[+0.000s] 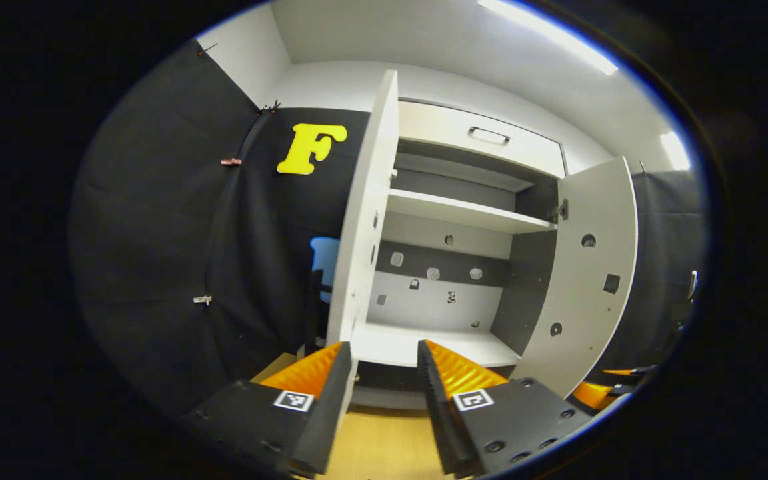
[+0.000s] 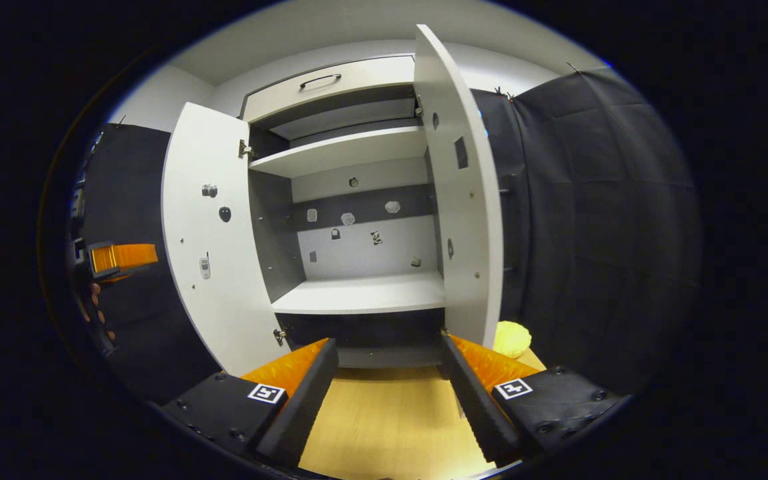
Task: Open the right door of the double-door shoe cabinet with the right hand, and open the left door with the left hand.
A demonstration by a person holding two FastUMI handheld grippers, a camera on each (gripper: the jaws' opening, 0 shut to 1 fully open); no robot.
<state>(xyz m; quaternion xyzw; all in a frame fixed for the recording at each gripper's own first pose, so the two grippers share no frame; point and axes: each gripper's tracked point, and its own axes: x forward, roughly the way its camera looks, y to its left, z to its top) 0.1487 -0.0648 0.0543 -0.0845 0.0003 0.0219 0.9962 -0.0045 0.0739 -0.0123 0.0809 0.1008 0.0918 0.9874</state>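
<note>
Ahead of both cameras stands the double-door shoe cabinet (image 1: 451,267), and its two doors are swung wide. By the look of it the task is done, or as good as done: the left door (image 1: 364,220) stands edge-on to the left gripper view, the right door (image 2: 457,193) edge-on to the right gripper view, and nothing is left to pull (perhaps only to draw the tools back).

The left hand-held gripper (image 1: 385,357) has its fingers spread and holds nothing; the left door's lower edge sits just above its left finger, though I cannot tell whether they touch. The right hand-held gripper (image 2: 389,353) is likewise spread and empty, with the right door's bottom corner just above its right finger.

By count: one cabinet, two doors, two hand-held grippers. Inside are one upper shelf (image 2: 337,152) and one bottom shelf (image 2: 364,293), both bare. Above the doors is one drawer front with a single handle (image 2: 321,81). A small yellow thing (image 2: 512,339) lies on the wooden floor (image 2: 391,413) beside the right door.
</note>
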